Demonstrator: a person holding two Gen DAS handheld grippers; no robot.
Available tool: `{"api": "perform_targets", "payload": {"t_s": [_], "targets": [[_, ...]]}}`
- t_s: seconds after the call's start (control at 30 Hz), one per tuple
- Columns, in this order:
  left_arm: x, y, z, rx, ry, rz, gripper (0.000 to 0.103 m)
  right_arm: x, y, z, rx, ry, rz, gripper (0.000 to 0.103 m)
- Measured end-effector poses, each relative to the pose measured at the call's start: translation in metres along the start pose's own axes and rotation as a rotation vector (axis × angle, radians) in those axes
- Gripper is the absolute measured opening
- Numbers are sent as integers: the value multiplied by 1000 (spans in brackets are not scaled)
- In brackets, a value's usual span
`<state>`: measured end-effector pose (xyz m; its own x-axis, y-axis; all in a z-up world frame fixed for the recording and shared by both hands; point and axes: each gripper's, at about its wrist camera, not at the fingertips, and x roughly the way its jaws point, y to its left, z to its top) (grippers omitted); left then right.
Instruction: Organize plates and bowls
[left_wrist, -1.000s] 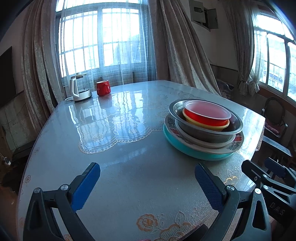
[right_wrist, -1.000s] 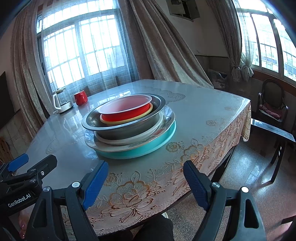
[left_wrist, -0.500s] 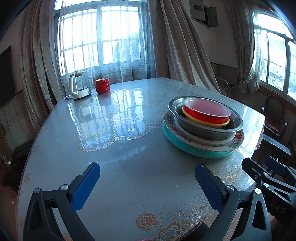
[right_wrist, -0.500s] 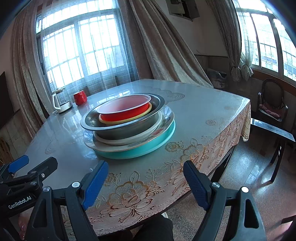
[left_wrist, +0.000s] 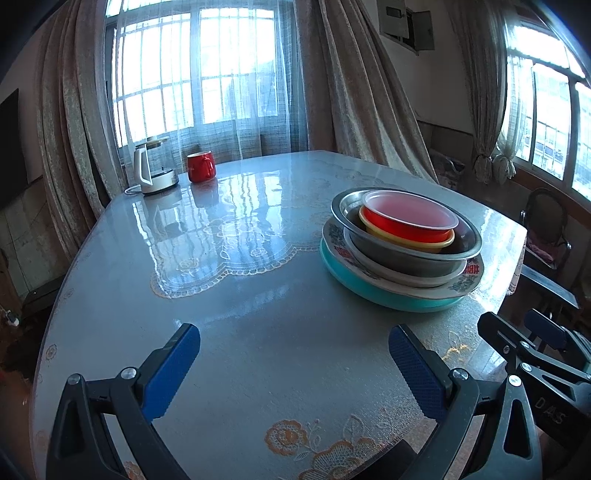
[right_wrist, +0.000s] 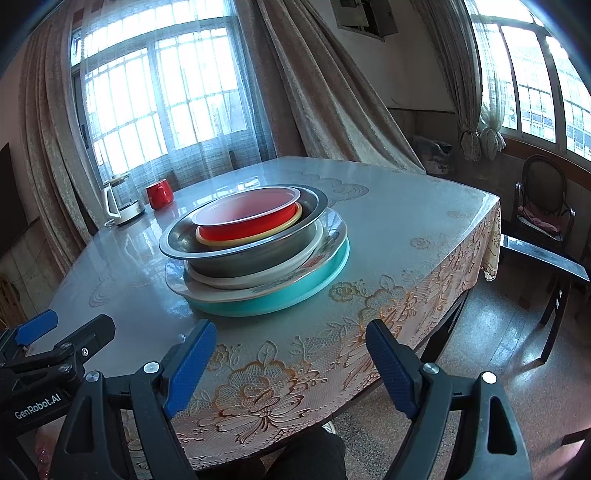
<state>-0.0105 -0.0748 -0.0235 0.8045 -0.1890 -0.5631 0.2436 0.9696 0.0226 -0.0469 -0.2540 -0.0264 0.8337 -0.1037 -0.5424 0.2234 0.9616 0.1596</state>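
One stack of dishes stands on the table. From the bottom it holds a teal plate (left_wrist: 384, 295) (right_wrist: 280, 299), a flowered plate (left_wrist: 471, 271) (right_wrist: 332, 240), a white dish, a steel bowl (left_wrist: 406, 254) (right_wrist: 240, 260), a yellow bowl and a red bowl (left_wrist: 406, 223) (right_wrist: 251, 225) on top. My left gripper (left_wrist: 295, 363) hovers open over the table's near edge, left of the stack, with nothing between its fingers. My right gripper (right_wrist: 291, 358) is open in front of the stack, also holding nothing.
A white kettle (left_wrist: 149, 171) (right_wrist: 120, 205) and a red mug (left_wrist: 199, 166) (right_wrist: 159, 194) stand at the table's far edge by the curtained window. Dark chairs (right_wrist: 543, 214) stand right of the table. The lace cloth (right_wrist: 406, 295) hangs over the table edge.
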Motion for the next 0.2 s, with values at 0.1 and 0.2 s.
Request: {"api": "perform_targets", "payload": {"t_s": [0.1,0.2], "targets": [[1,1,0,-18,7,-9,103,1,0,0,2,2,-1,84],[3,0,0,-12,10,-16,103,3,-2,0,5,6,0,84]]}}
